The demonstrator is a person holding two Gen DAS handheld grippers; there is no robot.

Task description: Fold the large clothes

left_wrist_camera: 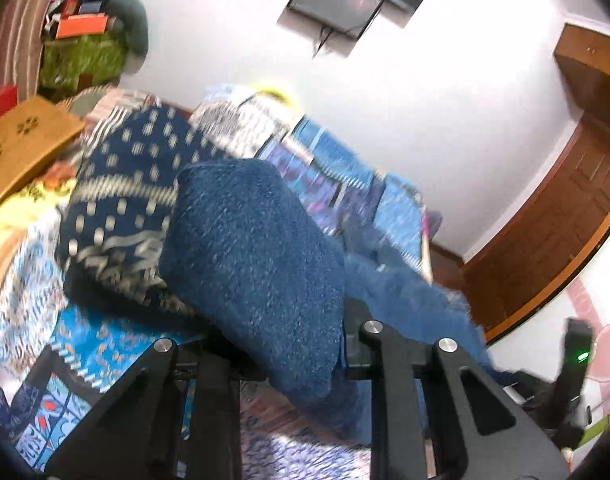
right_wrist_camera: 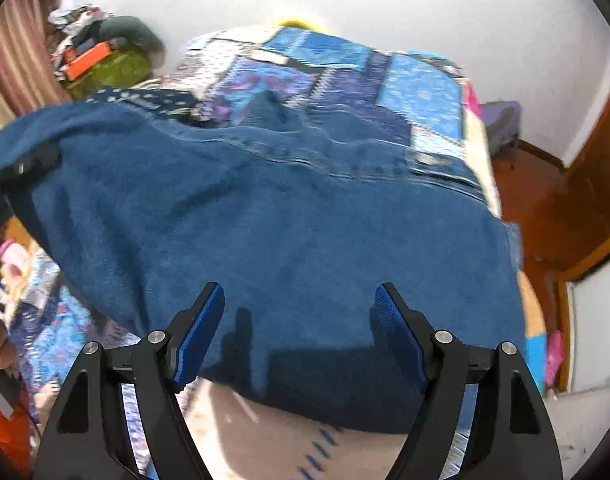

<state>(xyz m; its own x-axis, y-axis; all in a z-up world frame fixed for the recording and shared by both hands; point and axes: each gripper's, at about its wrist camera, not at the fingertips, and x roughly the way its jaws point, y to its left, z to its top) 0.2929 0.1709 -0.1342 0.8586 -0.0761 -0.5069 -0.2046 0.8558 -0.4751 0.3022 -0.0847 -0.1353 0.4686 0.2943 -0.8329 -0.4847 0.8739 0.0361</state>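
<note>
A blue towel [right_wrist_camera: 273, 220] lies spread over the bed [right_wrist_camera: 421, 92], its near edge hanging toward the foot. The left gripper [left_wrist_camera: 265, 364] pinches a raised corner, likely to carry it across for a fold. The right gripper [right_wrist_camera: 299, 336] hovers above the near edge, jaws wide, holding nothing.

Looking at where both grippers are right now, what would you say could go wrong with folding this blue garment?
1. The right gripper is open, so only the left gripper seems to hold the blue garment; it may sag unevenly.
2. The patterned dark cloth lies right beside it and could get dragged along.
</note>
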